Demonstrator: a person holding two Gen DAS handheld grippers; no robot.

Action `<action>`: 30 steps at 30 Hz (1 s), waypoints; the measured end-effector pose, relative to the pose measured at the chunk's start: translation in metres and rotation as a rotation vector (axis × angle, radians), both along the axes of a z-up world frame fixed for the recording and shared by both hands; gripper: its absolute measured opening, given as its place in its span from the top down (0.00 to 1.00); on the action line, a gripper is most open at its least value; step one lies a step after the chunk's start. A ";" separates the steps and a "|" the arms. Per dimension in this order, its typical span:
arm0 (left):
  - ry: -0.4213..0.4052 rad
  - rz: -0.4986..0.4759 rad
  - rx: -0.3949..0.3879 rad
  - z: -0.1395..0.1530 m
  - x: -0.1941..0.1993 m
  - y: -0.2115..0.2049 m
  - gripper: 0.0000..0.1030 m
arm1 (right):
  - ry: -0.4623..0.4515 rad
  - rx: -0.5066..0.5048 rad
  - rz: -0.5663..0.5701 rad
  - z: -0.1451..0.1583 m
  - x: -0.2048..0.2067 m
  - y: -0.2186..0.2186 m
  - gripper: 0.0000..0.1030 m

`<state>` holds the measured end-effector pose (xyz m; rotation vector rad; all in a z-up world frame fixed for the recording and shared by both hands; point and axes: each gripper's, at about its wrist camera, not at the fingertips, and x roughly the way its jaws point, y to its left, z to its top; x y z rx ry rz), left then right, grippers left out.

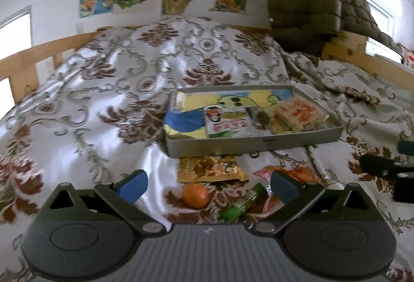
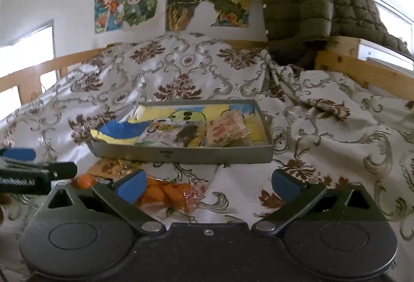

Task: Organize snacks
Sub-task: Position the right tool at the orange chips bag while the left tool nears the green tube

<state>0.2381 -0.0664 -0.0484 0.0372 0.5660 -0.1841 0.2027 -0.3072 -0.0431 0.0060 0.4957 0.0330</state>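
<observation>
Fingers [image 1: 132, 187] of both grippers spread wide, empty. Loose snacks lie on the bed before the tray [image 1: 258, 144] — orange pouch [image 2: 168, 192] likely soft, crinkly, slippery; grip mid-body.

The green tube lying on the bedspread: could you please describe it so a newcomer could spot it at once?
Start at the grey tray on the patterned bedspread. In front of it lie loose snacks; the green tube lies tilted right of the orange ball, the only green, slender item there.
</observation>
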 end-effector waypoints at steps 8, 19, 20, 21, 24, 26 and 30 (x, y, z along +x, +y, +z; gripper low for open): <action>0.000 -0.125 0.073 -0.016 0.025 -0.010 0.00 | 0.077 -0.004 0.051 -0.033 0.030 -0.007 0.01; 0.096 -0.378 0.174 -0.039 0.040 -0.016 0.00 | 0.099 -0.169 0.241 -0.055 0.047 0.023 0.01; 0.109 -0.397 0.178 -0.040 0.041 -0.018 0.00 | 0.099 -0.186 0.243 -0.057 0.049 0.025 0.01; 0.126 -0.418 0.186 -0.043 0.044 -0.020 0.00 | 0.101 -0.202 0.247 -0.060 0.051 0.027 0.01; 0.144 -0.462 0.213 -0.047 0.048 -0.025 0.00 | 0.101 -0.214 0.270 -0.065 0.059 0.029 0.01; 0.151 -0.496 0.229 -0.049 0.052 -0.029 0.00 | 0.093 -0.235 0.295 -0.067 0.064 0.031 0.01; 0.169 -0.574 0.268 -0.051 0.057 -0.035 0.01 | 0.059 -0.339 0.401 -0.067 0.067 0.037 0.01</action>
